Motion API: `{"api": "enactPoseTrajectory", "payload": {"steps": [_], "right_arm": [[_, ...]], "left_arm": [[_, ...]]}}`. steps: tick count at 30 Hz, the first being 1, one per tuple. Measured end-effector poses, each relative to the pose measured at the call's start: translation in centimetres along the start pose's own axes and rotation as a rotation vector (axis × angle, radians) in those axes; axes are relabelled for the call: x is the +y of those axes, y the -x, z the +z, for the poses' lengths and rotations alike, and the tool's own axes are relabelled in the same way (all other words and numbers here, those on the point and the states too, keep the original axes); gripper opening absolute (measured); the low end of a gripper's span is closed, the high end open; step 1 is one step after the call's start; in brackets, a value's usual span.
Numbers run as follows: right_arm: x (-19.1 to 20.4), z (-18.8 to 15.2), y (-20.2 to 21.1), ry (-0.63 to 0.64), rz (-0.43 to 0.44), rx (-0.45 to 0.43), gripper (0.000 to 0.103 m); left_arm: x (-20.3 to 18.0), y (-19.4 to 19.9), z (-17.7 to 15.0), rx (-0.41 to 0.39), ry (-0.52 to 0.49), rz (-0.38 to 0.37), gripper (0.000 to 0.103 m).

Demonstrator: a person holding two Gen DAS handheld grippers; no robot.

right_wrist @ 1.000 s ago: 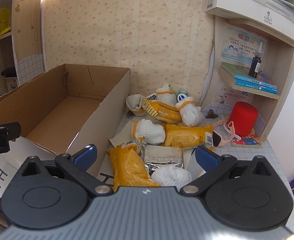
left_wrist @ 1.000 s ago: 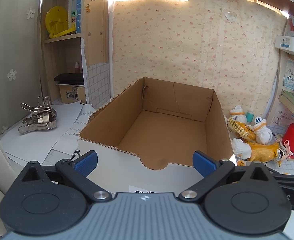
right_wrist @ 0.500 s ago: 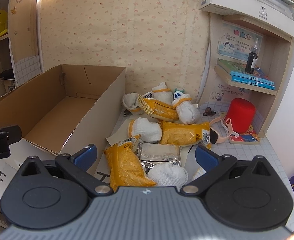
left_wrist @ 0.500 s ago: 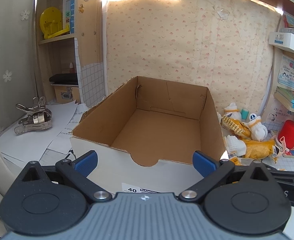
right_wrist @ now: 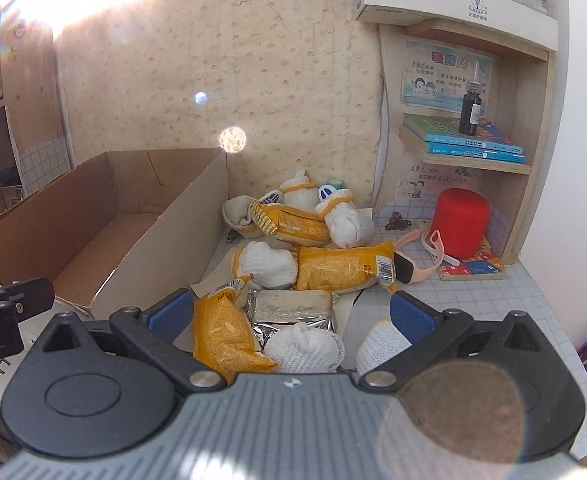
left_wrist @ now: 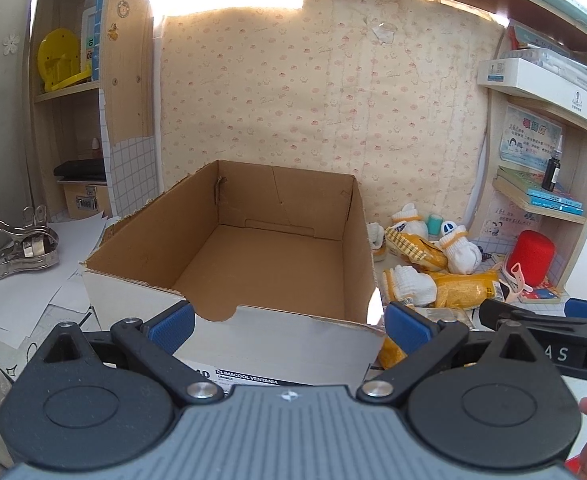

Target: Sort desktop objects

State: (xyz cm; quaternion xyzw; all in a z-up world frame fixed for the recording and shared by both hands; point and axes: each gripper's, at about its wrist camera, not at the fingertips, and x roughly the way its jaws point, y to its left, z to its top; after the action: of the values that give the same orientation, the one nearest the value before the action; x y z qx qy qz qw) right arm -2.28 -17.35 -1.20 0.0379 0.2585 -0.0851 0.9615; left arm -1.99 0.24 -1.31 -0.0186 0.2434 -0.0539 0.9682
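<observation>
An empty cardboard box (left_wrist: 229, 332) stands on the desk in front of my left gripper (left_wrist: 289, 322), which is open and holds nothing. The same box (right_wrist: 149, 256) fills the left of the right wrist view. To its right lies a heap of yellow snack packets (right_wrist: 341, 268), white rolled socks (right_wrist: 265, 264) and a silver foil packet (right_wrist: 293, 306). My right gripper (right_wrist: 291, 316) hangs open above the near end of the heap, over a yellow packet (right_wrist: 223, 338) and a white sock (right_wrist: 303, 348). The heap (left_wrist: 449, 284) also shows in the left wrist view.
A red cylinder (right_wrist: 461, 222) and a pink strap (right_wrist: 421, 270) sit at the right by a shelf with books (right_wrist: 473, 146) and a dark bottle (right_wrist: 471, 110). Loose papers (left_wrist: 33, 296) and metal clips (left_wrist: 23, 248) lie left of the box. The wall is close behind.
Both grippers have drawn back and risen a little, so the box and the heap look smaller and farther. Sun glare now covers the right wrist view's top left.
</observation>
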Motion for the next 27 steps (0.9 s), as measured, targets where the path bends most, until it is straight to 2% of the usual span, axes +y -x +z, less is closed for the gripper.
{"api": "enactPoseTrajectory", "payload": {"steps": [12,23,27], "right_arm": [[-5.7,-1.6,1.6,-0.036,-0.028,-0.043,0.101],[-9.8,-3.8,1.2,-0.058,-0.09,-0.016,0.101],[-10.9,-3.8,1.5,-0.068,-0.112,-0.029,0.101]], "left_arm": [[-5.7,1.1,-3.2,-0.014,-0.078,-0.186,0.103],[-10.1,-0.5,-4.8,-0.008,-0.124,-0.278,0.103],[-11.2,-1.8,-4.5,-0.021,-0.132,-0.259,0.103]]}}
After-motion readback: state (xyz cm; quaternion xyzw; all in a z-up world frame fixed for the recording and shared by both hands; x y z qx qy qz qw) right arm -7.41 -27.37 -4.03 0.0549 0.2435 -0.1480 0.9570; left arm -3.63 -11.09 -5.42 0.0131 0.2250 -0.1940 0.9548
